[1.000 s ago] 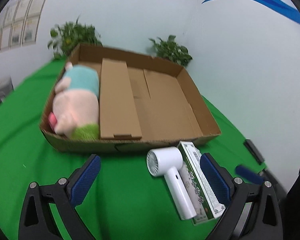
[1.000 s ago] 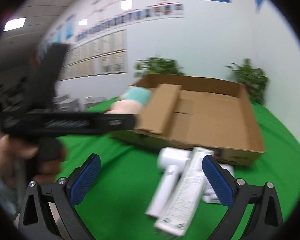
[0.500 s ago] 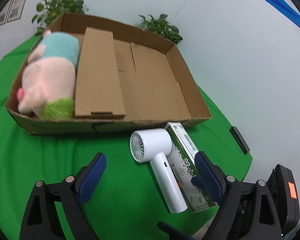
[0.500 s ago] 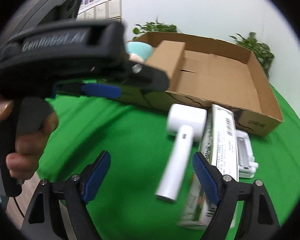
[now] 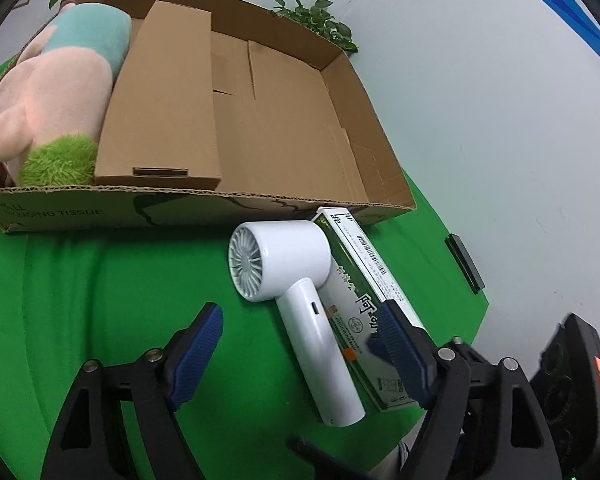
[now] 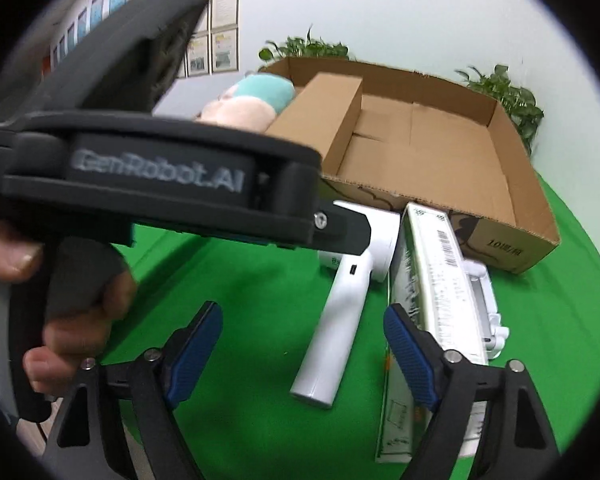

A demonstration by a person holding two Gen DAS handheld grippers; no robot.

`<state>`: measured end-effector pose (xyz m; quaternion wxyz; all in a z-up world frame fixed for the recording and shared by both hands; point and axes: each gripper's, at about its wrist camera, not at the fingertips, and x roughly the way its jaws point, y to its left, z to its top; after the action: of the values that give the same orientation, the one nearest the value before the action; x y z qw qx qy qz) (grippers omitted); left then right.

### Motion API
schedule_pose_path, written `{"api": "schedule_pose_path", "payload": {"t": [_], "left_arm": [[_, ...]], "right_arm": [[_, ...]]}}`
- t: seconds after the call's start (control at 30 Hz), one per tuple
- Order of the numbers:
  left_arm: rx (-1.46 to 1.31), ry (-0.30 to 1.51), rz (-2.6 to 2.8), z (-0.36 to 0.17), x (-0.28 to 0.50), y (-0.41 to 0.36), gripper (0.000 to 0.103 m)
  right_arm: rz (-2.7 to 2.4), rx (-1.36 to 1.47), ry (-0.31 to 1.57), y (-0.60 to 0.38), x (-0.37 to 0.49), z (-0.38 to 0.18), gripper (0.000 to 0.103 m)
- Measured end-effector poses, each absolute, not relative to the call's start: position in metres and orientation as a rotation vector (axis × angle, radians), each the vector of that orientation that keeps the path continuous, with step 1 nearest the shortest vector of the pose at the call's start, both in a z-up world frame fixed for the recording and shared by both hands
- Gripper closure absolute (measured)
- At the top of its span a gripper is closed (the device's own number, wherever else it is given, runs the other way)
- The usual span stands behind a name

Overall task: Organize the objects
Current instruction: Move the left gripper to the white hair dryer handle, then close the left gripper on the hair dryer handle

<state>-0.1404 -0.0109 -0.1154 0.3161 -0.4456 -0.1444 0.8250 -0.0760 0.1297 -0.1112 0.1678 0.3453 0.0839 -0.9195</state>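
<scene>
A green-covered bench (image 5: 100, 280) carries a wide, shallow cardboard box (image 5: 260, 120), which fills the upper half of the left wrist view; a plush toy (image 5: 60, 88) lies in its left compartment and the right part is bare cardboard. Just outside the box's near wall, at about 1 o'clock from the left hand-held gripper (image 5: 300, 344), lies a long green-and-white carton (image 5: 364, 300), its long axis running from 11 o'clock to 5 o'clock. Touching its left side is a white handheld fan (image 5: 292, 276), head toward the box, handle pointing back between the blue pads. The left hand-held gripper's jaws are closing but clasp nothing; the fan's handle sits between them, untouched. The right hand-held gripper (image 6: 304, 344) is likewise closing and empty, with the same handle ahead at 12 o'clock. Both seem about equally near; the fan looks like the likelier next pick.
</scene>
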Motion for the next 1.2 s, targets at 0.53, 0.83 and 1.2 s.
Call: {"api": "schedule_pose_path", "payload": {"t": [0.53,0.83,1.2], "left_arm": [[-1.211,-0.444,2.189,-0.121,-0.138,-0.041,0.025],[-1.241,-0.475,2.132,-0.128,-0.136,-0.040,0.026],[-1.302,-0.490,2.086,-0.139,-0.137,-0.041,0.032]], "right_arm": [[-2.651,1.063,0.426,0.112,-0.090,-0.121,0.075],[-2.653,1.081,0.417,0.115,-0.092,-0.123,0.063],[-2.553,1.073,0.284,0.106,-0.090,-0.120,0.078]]}}
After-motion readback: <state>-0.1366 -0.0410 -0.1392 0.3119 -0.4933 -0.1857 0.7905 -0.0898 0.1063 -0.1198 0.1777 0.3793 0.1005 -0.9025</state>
